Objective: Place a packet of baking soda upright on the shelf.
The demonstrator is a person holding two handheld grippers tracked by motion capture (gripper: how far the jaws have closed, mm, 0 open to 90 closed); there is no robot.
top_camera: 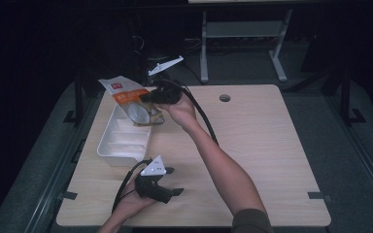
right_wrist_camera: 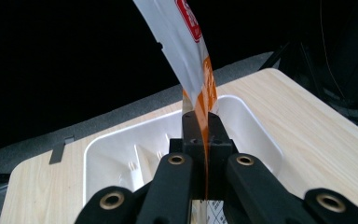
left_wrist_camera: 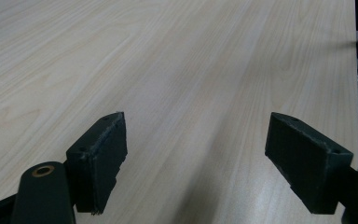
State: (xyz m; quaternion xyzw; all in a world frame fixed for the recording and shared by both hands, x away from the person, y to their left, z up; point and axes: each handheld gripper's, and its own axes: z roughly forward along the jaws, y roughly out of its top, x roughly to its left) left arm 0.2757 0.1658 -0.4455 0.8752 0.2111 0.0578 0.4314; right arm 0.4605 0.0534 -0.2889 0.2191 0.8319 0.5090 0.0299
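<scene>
Below the held packet [right_wrist_camera: 200,79] sits a white tray [right_wrist_camera: 116,154].

A white rectangular plastic tray [top_camera: 108,145] sits on the left part of the pale wooden table [top_camera: 262,145], its long side running away from the person. The right gripper [top_camera: 148,97] hangs above the tray's far end, clamping an orange-and-white plastic food pouch [top_camera: 126,94] that juts up and to the left over the tray. The left gripper [top_camera: 172,182], jaws parted, rests near the table's front edge, just in front of the tray.
</scene>
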